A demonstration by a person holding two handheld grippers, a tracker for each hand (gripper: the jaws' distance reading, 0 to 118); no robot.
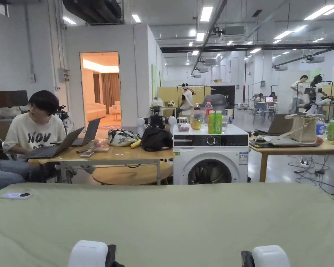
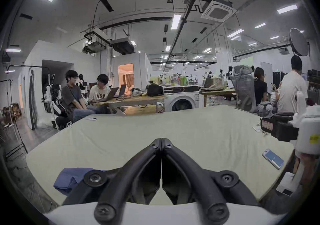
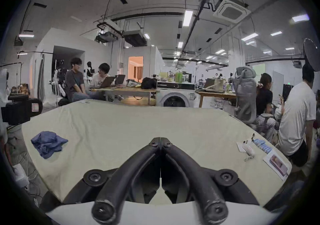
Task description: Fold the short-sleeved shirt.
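A crumpled blue shirt (image 3: 47,143) lies in a heap near the left edge of the pale green table (image 3: 138,124). In the left gripper view the blue shirt (image 2: 69,179) sits just left of the jaws, partly hidden behind them. My left gripper (image 2: 161,140) is shut with nothing between its jaws, held over the table's near edge. My right gripper (image 3: 160,139) is shut and empty too, well to the right of the shirt. The tops of both gripper bodies show at the bottom of the head view, left gripper (image 1: 89,255) and right gripper (image 1: 269,256).
A phone (image 2: 272,158) and papers lie at the table's right edge, with small items (image 3: 261,145) and a pink device (image 3: 278,160) there. A small card (image 1: 16,195) rests at the far left corner. Beyond stand a washing machine (image 1: 211,154), desks and seated people.
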